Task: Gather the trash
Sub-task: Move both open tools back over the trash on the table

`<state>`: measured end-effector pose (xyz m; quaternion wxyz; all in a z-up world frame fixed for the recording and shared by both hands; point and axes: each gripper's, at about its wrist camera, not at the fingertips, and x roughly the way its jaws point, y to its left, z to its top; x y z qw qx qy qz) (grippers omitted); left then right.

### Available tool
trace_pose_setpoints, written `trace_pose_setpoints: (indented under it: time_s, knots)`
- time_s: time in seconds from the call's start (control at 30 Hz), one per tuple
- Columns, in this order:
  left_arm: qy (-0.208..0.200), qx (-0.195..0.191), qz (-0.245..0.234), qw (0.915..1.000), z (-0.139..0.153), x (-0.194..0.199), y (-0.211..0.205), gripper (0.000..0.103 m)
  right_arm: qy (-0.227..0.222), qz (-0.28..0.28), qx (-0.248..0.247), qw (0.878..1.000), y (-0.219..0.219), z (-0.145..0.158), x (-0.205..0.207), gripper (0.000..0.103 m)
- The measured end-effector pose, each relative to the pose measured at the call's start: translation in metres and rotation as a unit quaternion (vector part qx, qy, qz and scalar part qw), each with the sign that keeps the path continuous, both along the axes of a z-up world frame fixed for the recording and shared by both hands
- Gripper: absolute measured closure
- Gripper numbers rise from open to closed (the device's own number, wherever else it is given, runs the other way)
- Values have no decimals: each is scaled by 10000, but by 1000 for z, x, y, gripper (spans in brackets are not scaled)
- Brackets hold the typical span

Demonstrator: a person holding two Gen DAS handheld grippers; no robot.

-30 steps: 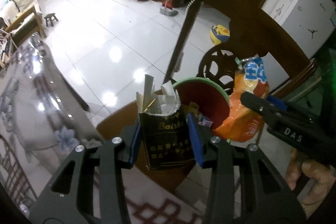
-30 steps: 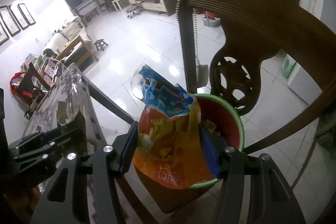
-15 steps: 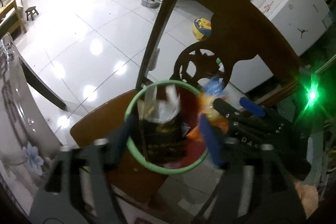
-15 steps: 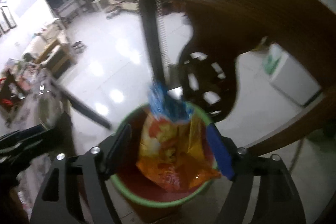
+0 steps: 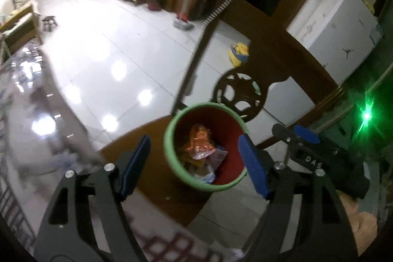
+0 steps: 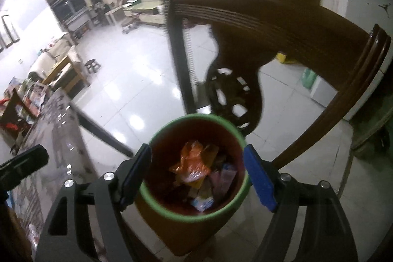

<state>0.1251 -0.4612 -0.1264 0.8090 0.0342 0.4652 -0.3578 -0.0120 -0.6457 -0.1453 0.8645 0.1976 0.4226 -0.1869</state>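
Left wrist view: left gripper (image 5: pixel 194 163), fingers apart & empty, above green-rimmed red plastic bin (image 5: pixel 169 136) on brown wooden chair seat (image 5: pixel 137 136); crumpled orange snack bag (image 5: pixel 199 144) inside. Right gripper (image 5: pixel 304 139) at 3 o'clock.

Right wrist view: right gripper (image 6: pixel 197 173) also spread, empty, over bin (image 6: pixel 157 203); orange bag (image 6: pixel 191 161) w/ other wrappers inside.

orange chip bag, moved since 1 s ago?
Yes. It left the right gripper, whose jaws now stand open, and dropped below the green rim of the bin; the orange chip bag lies inside on the other wrappers.

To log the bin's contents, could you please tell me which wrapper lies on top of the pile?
The crumpled orange wrapper lies on top in the green-rimmed bin; the pink wrapper and the blue-white wrapper sit lower, nearer the camera.
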Motion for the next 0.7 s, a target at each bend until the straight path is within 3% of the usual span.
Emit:
trace_pose_setpoints:
  time_s: [0.13, 0.3, 0.6, 0.7]
  knots:
    - [-167, 29, 544, 9984, 14, -16, 67, 31, 70, 554, -1, 9984, 49, 3, 8, 28]
    - [-98, 37, 1294, 9915, 17, -35, 151, 30, 171, 1282, 127, 9915, 128, -5, 18, 28]
    - [-62, 348, 2637, 9639, 6, -88, 316, 30, 456, 2767, 251, 9595, 285, -23, 26, 28]
    - [28, 487, 3144, 9480, 0, -105, 373, 30, 396, 3414, 395, 9383, 346, -18, 21, 28]
